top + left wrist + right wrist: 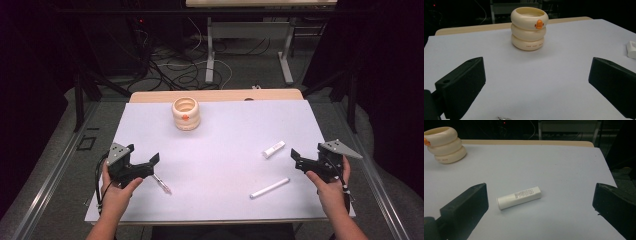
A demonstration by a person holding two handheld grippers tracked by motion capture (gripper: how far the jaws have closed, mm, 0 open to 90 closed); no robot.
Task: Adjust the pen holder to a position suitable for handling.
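A cream pot (185,114) made of three stacked rings, with a small orange mark, stands upright at the back of the white sheet (225,130). My left gripper (143,155) is held low at the front left, open and empty, and faces the cream pot (529,25). A thin clear pen-like stick (161,183) lies just to its right. My right gripper (297,159) is at the right, open and empty, and a short white tube (519,197) lies flat ahead of its jaws. A longer white stick (270,188) lies near the front.
The sheet covers a wooden table whose far edge (215,95) shows behind the pot. Cables and metal table legs (212,55) are on the floor beyond. The short white tube (631,49) shows at the left gripper view's right edge.
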